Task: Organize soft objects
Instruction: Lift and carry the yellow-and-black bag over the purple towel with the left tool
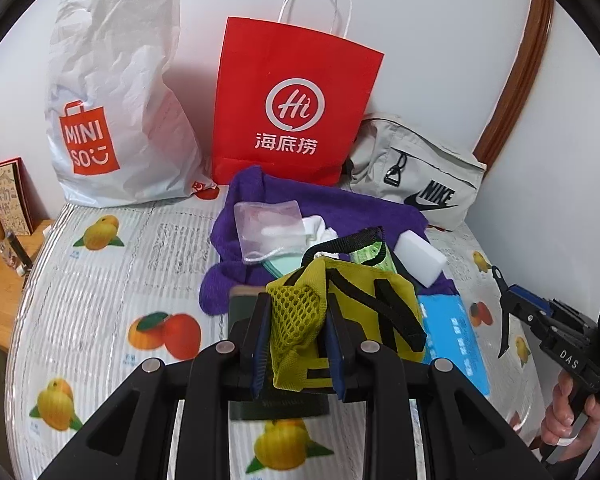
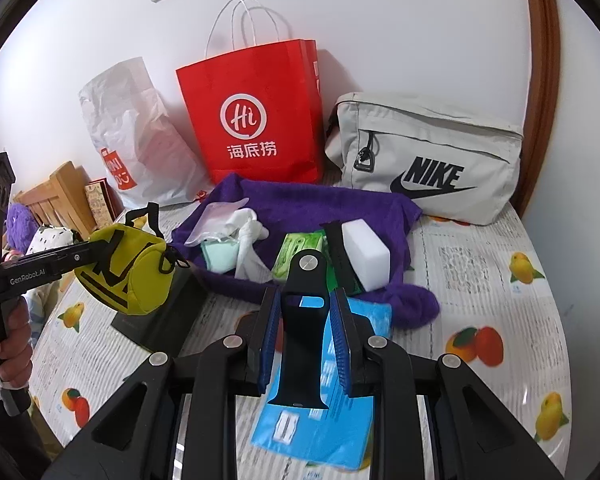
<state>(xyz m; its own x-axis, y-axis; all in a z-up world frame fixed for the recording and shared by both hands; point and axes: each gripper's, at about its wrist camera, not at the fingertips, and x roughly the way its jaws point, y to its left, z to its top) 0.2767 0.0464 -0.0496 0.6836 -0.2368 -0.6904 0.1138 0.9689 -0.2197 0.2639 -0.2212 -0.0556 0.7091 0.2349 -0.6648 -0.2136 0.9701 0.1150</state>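
My left gripper is shut on a yellow pouch with black stripes and a mesh side, held above the table. From the right wrist view that pouch hangs at the tip of the left gripper. My right gripper is shut on a black strap with a metal stud, standing upright between the blue pads. In the left wrist view the right gripper is at the far right with the strap dangling. A purple towel lies behind, carrying a white sponge block, a green packet and a white sock.
A red paper bag, a white Miniso plastic bag and a grey Nike bag line the wall. A blue packet and a dark box lie on the fruit-print tablecloth. A wooden chair stands left.
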